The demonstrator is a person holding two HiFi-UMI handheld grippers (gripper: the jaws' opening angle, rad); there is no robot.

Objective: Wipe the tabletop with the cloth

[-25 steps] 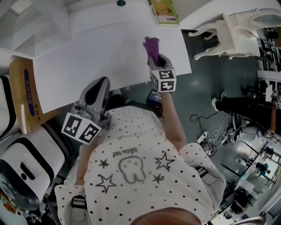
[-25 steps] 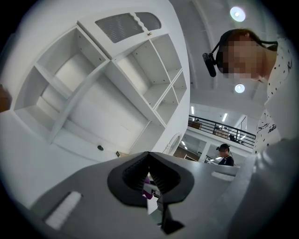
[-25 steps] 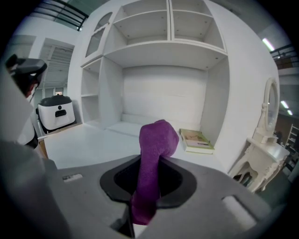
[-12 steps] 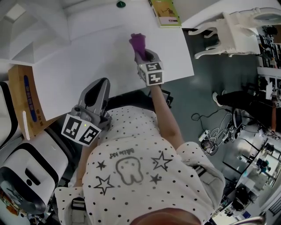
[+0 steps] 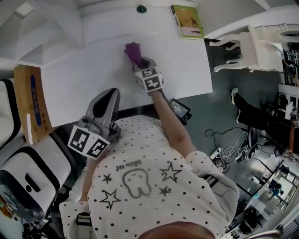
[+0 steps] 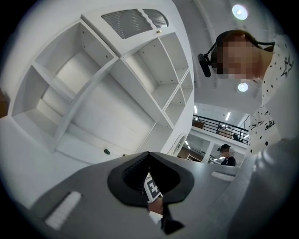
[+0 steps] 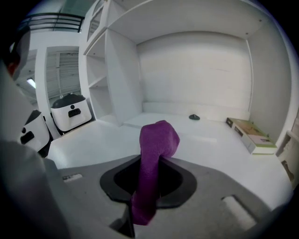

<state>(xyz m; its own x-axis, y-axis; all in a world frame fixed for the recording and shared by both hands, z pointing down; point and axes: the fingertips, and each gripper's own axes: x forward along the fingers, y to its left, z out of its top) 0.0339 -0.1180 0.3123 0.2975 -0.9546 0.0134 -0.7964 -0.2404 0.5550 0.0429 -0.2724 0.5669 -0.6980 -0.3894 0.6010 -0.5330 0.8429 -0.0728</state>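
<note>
Leftward slid the right tool (image 5: 140, 64), clamping the cloth (image 5: 133, 50); left tool (image 5: 108, 94) closed, empty.

Purple cloth (image 5: 133, 50), bunched and folded over, above white tabletop (image 5: 88, 84).

Green book (image 5: 188, 21), small dark disc (image 5: 141, 9), cardboard box (image 5: 31, 102)

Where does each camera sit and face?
Head view: on the person's head, facing steeply down at the tabletop; shirt, left claw and right claw show.
Left gripper view: on the left claw, tilted up at white shelving; shirt at right.
Right gripper view: on the right claw, facing across the tabletop, gripping the cloth.
Shared by head and right gripper views: cloth, book.
</note>
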